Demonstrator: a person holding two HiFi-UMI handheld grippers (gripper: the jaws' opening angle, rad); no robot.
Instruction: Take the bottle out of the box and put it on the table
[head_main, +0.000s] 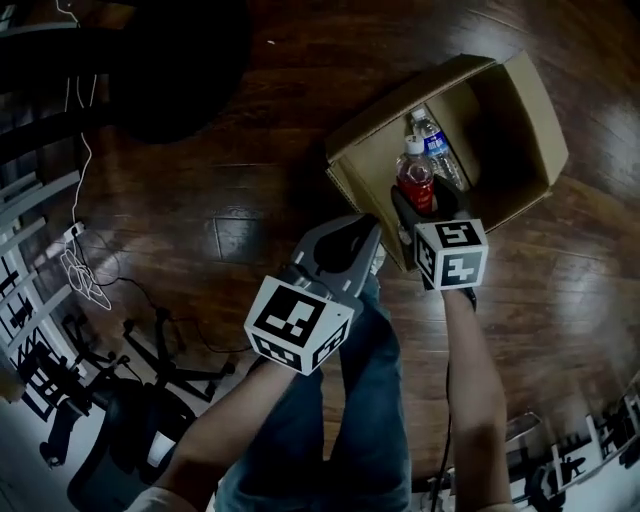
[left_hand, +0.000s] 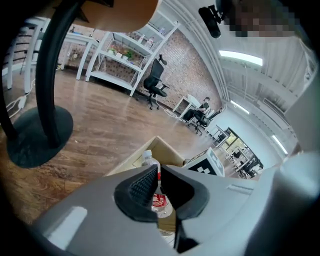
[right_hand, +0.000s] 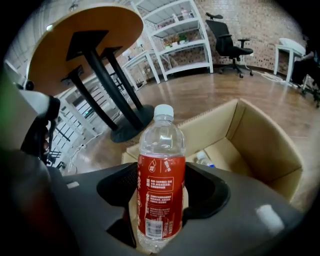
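A clear bottle with a red label and white cap (head_main: 415, 178) (right_hand: 161, 165) stands upright just above the open cardboard box (head_main: 520, 110) (right_hand: 270, 145) on the wooden floor. My right gripper (head_main: 422, 200) (right_hand: 161, 186) is shut on its labelled middle, a dark pad on each side. My left gripper (head_main: 372, 228) (left_hand: 156, 172) hovers left of the box, aimed at it, jaws shut with nothing between them. Past its tips, in the left gripper view, I see the red bottle (left_hand: 159, 200). A second bottle with a blue label (head_main: 438, 150) (right_hand: 202, 159) lies inside the box.
A round wooden table top (right_hand: 85, 45) on black legs with a dark round base (head_main: 170, 70) (left_hand: 35, 135) stands left of the box. Cables (head_main: 85, 270) and an office chair (head_main: 110, 440) lie at the left. The person's jeans (head_main: 370, 400) are below the grippers.
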